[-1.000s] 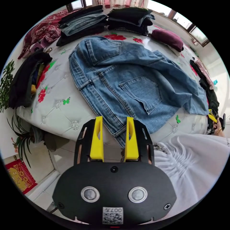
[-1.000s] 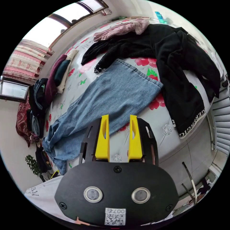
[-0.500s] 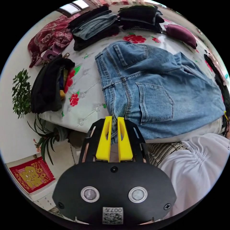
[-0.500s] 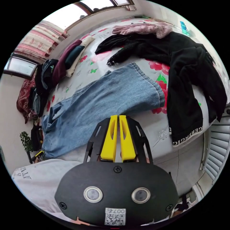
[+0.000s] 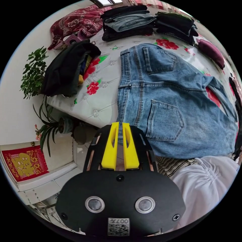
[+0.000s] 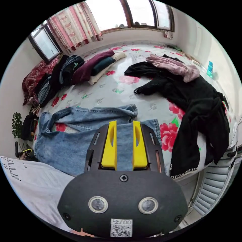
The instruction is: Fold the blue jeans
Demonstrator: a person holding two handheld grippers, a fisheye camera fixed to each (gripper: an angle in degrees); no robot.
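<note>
Floral bed (image 5: 106, 93) carries the blue jeans (image 5: 171, 106), seat up. I've got left gripper (image 5: 120, 126) clenched on the waistband corner, right gripper (image 6: 124, 126) clamping a leg. Risk: thick denim slips mid-fold, skewing it.

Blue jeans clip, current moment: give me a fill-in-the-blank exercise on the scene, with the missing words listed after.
1. The left gripper is shut on the jeans at the ____ end.
2. The jeans lie with their back ____ facing up.
3. In the right gripper view, the fabric between the jaws of the right gripper is ____ denim.
4. The black garment hangs over the edge of the floral ____.

Missing words: waistband; pockets; blue; bed
</note>
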